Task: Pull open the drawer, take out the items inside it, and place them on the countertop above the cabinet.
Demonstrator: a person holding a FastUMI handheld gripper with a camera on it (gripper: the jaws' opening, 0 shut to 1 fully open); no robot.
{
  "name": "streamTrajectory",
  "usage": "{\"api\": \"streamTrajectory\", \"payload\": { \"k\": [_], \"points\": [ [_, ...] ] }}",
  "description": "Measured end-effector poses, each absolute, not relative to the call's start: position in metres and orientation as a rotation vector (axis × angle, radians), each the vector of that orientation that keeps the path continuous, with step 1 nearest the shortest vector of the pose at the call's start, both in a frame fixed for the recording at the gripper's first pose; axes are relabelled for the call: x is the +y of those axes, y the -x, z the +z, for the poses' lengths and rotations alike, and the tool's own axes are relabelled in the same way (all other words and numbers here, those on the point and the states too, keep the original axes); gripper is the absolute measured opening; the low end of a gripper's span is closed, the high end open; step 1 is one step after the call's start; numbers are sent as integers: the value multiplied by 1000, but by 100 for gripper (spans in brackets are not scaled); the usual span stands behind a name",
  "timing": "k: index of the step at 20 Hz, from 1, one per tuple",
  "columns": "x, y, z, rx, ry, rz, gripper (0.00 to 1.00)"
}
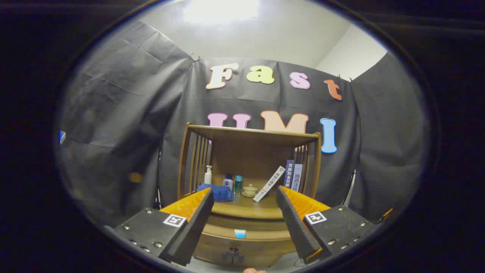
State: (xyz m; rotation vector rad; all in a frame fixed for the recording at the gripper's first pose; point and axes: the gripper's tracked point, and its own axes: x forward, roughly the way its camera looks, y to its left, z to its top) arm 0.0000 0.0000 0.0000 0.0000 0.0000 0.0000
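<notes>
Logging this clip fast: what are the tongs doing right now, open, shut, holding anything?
Tongs: open wide, holding nothing, fingers spread before the wooden cabinet; its drawer looks shut.

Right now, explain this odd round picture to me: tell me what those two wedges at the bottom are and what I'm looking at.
The camera rides on a hand-held gripper and looks forward along its two fingers. Those are the wedges: black pads with orange ribbed backs. They stand wide apart and hold nothing.

Beyond them is a wooden cabinet. On its countertop are a blue cloth, a white pump bottle, two small bottles, a lidded cup and books, one leaning. Below, between the fingers, the drawer looks shut, with a small blue tag just above it.
</notes>
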Motion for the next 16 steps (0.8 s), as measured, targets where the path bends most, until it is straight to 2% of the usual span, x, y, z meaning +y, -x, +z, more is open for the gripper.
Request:
{"api": "streamTrajectory", "payload": {
  "k": [16],
  "points": [
    [0,-17,-26,60,-8,3,98]
  ]
}}
